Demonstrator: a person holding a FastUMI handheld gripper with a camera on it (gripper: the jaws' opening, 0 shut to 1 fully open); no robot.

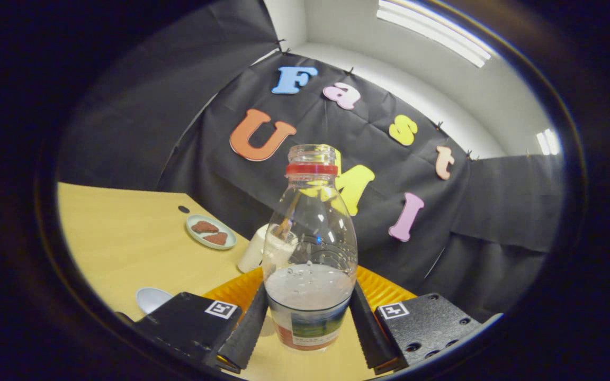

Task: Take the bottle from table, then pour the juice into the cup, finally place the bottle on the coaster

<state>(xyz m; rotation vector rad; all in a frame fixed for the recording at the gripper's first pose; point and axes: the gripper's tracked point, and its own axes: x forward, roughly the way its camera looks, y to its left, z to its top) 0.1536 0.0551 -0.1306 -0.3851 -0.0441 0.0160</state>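
Note:
A clear plastic bottle [310, 248] with a red neck ring and no cap stands upright between my fingers. It holds whitish juice in its lower part and carries a label near the base. My gripper [310, 323] is shut on the bottle, both fingers pressing its lower sides. Just behind the bottle lies an orange ribbed coaster [384, 288]; I cannot tell whether the bottle rests on it. A white cup [254, 251] stands beyond the left finger, partly hidden by the bottle.
A small pale-green plate [211, 232] with two brown biscuits sits farther back on the yellow table [125, 238]. A white round lid or dish [151, 299] lies by the left finger. The black cloth wall closes the table's far side.

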